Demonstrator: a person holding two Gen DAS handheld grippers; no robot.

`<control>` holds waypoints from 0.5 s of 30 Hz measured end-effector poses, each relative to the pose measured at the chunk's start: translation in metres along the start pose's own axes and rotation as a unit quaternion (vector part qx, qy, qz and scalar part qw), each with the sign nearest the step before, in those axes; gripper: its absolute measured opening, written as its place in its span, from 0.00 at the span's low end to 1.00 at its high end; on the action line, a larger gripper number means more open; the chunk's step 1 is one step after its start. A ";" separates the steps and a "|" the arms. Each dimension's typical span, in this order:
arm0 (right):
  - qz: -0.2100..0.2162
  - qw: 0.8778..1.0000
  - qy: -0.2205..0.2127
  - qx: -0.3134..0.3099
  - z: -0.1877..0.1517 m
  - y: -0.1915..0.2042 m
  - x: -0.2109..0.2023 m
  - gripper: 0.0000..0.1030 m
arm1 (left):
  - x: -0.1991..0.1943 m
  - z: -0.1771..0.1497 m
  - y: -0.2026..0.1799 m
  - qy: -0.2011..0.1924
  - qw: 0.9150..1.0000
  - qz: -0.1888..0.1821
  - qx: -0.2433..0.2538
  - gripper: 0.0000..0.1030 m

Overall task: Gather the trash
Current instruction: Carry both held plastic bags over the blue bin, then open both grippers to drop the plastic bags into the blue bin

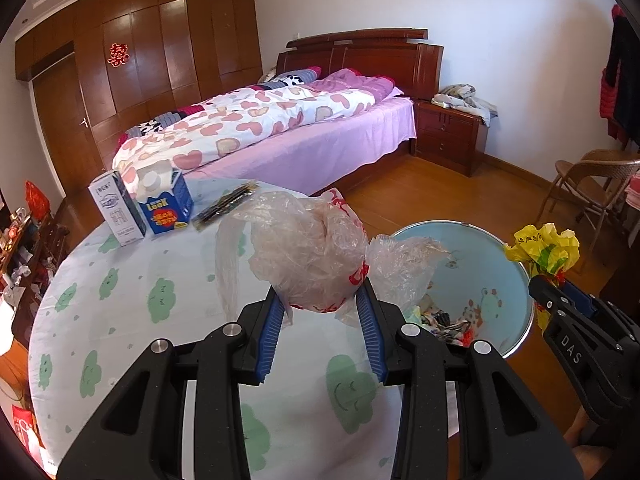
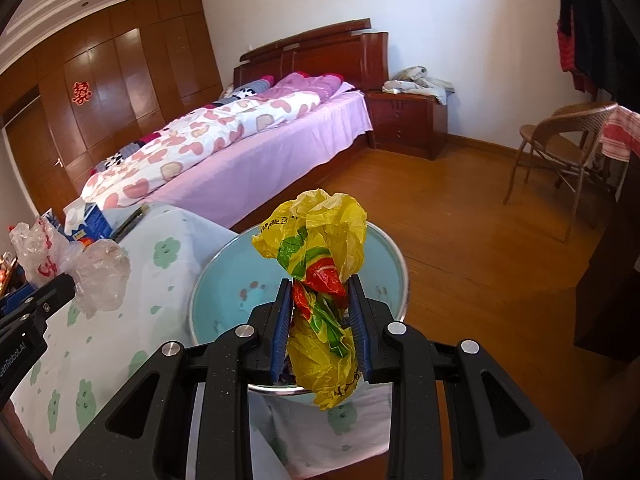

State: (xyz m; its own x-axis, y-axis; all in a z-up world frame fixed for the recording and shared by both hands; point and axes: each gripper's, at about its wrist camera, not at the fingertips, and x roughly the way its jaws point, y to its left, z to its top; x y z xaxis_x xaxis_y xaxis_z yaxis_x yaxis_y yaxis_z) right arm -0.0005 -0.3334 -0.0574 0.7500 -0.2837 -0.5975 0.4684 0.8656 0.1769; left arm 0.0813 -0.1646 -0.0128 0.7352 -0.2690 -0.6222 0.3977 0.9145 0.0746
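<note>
The right gripper [image 2: 320,308] clamped a crumpled yellow bag [image 2: 320,280], its length along the fingers, above the blue bin [image 2: 224,280]. The left gripper [image 1: 322,312] pinched a clear plastic bag [image 1: 308,248] over the table [image 1: 120,300]; only its view showed scraps inside the bin. Beyond stood two cartons [image 1: 144,208].

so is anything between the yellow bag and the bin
Nothing visible. The yellow bag, pinched in the right hand-held gripper, appears to hang over the open blue bin, whose mouth is uncovered, with only trash at the bottom.
</note>
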 end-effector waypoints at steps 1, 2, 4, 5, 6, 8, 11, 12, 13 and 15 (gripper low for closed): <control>-0.002 1.000 0.001 0.002 0.000 -0.003 0.001 0.28 | 0.001 0.000 -0.002 0.001 1.000 -0.002 0.000 0.36; -0.005 1.000 0.001 0.004 0.000 -0.004 0.001 0.28 | 0.002 0.000 -0.003 0.003 1.000 -0.004 -0.001 0.36; -0.008 1.000 0.002 0.005 -0.001 -0.007 0.003 0.28 | 0.006 -0.001 -0.008 0.006 1.000 -0.008 0.001 0.36; -0.009 1.000 0.003 0.005 -0.001 -0.008 0.005 0.28 | 0.008 0.000 -0.009 0.007 1.000 -0.010 0.002 0.36; -0.010 1.000 0.004 0.006 -0.001 -0.008 0.005 0.28 | 0.011 0.000 -0.010 0.009 1.000 -0.011 0.003 0.36; -0.012 1.000 0.009 0.007 -0.003 -0.010 0.009 0.28 | 0.015 0.000 -0.015 0.013 1.000 -0.015 0.004 0.36; -0.014 1.000 0.015 0.009 -0.002 -0.015 0.014 0.28 | 0.020 0.000 -0.021 0.019 1.000 -0.020 0.006 0.36; -0.014 1.000 0.016 0.010 -0.002 -0.016 0.014 0.28 | 0.022 0.000 -0.023 0.020 1.000 -0.020 0.007 0.36; -0.015 1.000 0.018 0.012 -0.002 -0.017 0.016 0.28 | 0.024 0.000 -0.025 0.021 1.000 -0.021 0.008 0.36; -0.016 1.000 0.019 0.014 -0.002 -0.019 0.017 0.28 | 0.027 0.001 -0.029 0.023 0.999 -0.022 0.009 0.36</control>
State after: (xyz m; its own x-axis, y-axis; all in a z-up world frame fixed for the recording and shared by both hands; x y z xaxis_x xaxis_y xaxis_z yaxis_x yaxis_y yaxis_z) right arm 0.0019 -0.3539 -0.0726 0.7164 -0.2945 -0.6325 0.5047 0.8447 0.1783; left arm 0.0902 -0.1984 -0.0311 0.6909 -0.2942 -0.6603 0.4397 0.8961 0.0607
